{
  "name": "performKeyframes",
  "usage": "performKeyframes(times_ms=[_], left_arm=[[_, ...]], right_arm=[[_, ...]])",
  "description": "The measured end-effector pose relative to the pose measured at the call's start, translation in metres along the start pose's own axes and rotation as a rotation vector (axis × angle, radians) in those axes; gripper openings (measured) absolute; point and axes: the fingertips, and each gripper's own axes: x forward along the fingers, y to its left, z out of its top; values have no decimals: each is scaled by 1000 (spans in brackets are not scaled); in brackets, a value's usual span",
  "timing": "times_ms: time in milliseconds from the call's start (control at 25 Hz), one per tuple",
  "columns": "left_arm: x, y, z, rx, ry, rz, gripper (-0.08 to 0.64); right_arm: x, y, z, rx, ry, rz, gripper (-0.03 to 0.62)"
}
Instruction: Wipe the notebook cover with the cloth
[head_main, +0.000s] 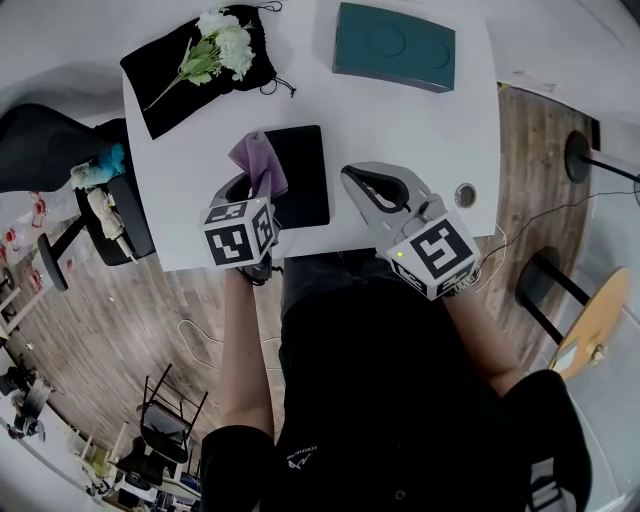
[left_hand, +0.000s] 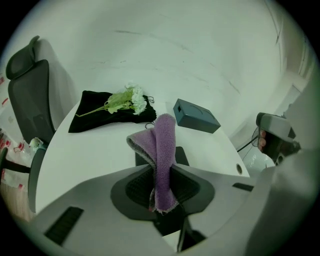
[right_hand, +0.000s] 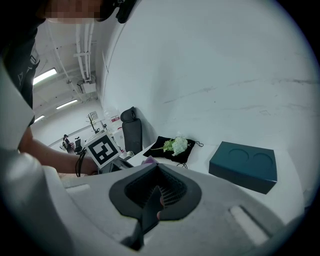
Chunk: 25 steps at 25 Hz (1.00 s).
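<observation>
Left gripper (head_main: 258, 188) clamped the folded purple terry cloth (left_hand: 165, 150) above the left edge of the flat black notebook (head_main: 303, 175) — it lay on a white table (head_main: 400, 130) over wood-plank flooring (head_main: 130, 320), beside a black office chair (head_main: 50, 150). Right gripper (head_main: 372, 190) hovered nearby — jaws together, empty.

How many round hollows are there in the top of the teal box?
2, side by side in the top of the teal box: the left hollow and the right hollow. None seems hidden.
</observation>
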Motion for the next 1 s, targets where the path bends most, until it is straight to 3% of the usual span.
performKeyframes(times_ms=[440,1000], left_arm=[[16,-62,-24,64,47,-78,84],[54,-78,-39,141,159,-177,84]], right_arm=[[-28,-8,-19,6,-3,-16,5],[-34,-21,-30,82,5,-131,5]])
